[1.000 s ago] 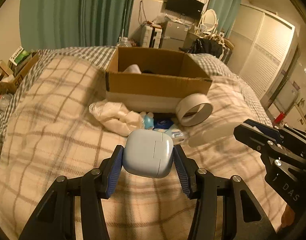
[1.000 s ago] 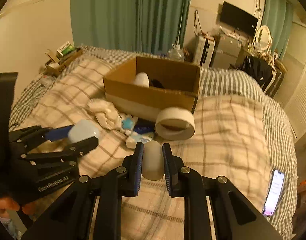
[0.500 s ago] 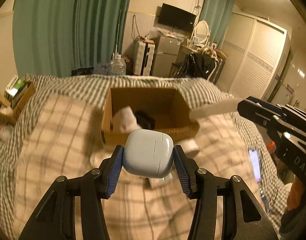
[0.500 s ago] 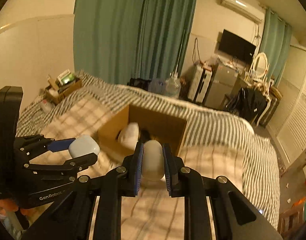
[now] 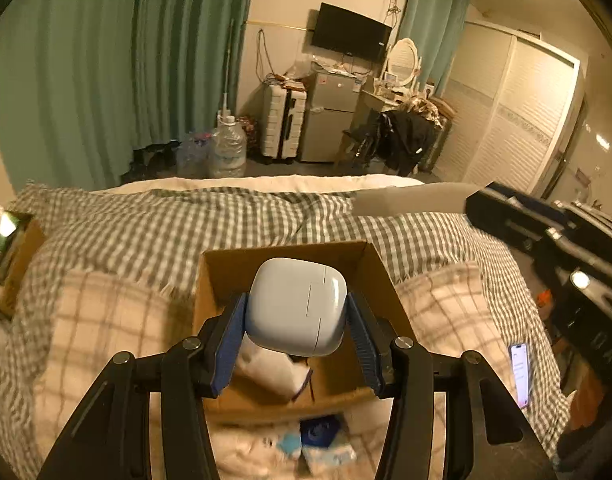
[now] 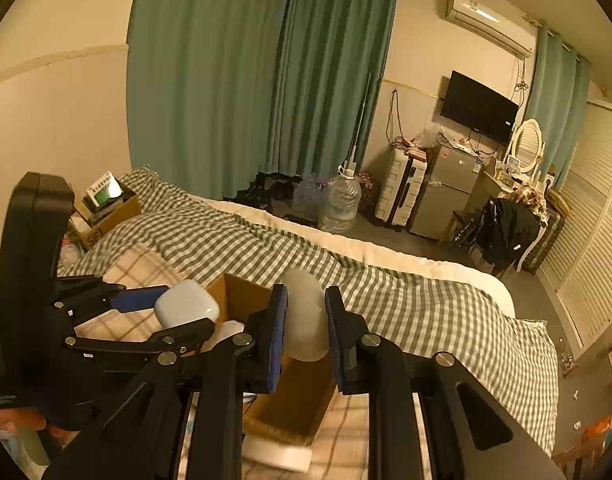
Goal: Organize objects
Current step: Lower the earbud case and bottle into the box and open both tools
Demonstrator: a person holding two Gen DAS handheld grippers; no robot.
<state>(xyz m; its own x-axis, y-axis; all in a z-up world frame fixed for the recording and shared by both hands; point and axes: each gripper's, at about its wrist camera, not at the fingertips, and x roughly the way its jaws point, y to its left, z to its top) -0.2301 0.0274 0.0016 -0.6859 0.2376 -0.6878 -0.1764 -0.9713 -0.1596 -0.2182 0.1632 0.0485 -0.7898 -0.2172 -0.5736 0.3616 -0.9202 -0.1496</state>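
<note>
I saw a checked bed point(image 5: 266, 216), cardboard box point(image 5: 222, 280), green curtains point(image 6: 242, 80); left gripper point(image 5: 298, 320) jaws held a white case point(image 5: 298, 308), right gripper point(image 6: 306, 320) jaws clamped a white bottle point(image 6: 304, 316).

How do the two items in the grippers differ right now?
The earbud case in the left gripper is wide, boxy and pale blue with a lid seam; the bottle in the right gripper is narrow, rounded and plain white. Both are clamped above the cardboard box.
</note>
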